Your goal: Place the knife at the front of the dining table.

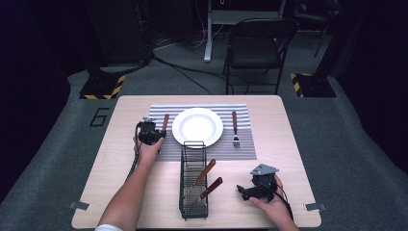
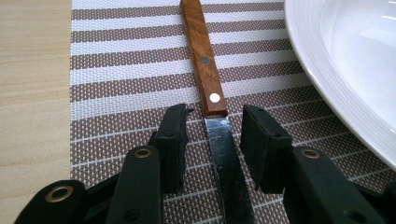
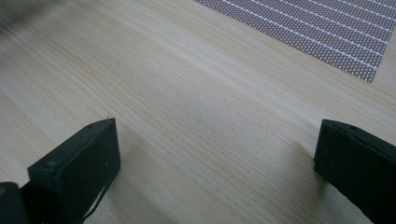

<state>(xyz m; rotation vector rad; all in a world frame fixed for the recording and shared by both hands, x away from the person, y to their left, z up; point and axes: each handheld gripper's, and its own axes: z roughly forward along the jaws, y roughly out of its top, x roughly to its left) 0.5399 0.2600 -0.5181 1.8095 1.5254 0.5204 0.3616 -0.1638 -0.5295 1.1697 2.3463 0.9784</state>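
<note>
On the left side of the striped placemat (image 1: 159, 144), my left gripper (image 2: 212, 135) stands with its jaws partly open, one on either side of a wooden-handled knife (image 2: 205, 60) that lies flat, and neither pad presses on it. The blade runs back between the jaws toward me, the handle points away, and a white plate (image 1: 197, 126) sits just beside it at mid-mat. I judge the step in hand to be letting go of a knife laid to the left of the plate. To do it well I would widen the jaws a little more, then lift straight up or draw back along the blade, so no pad drags the steel sideways and skews it against the plate's rim.

Nearer me, a black wire rack (image 1: 193, 180) holds two more wooden-handled knives (image 1: 206, 182), tilted with handles up. Beyond the plate, a fork (image 1: 235, 129) lies on the mat's right side, handle away. Farther right, my right gripper (image 3: 217, 154) rests low over bare table (image 3: 187, 107), jaws wide apart with nothing between them, well apart from the rack.
</note>
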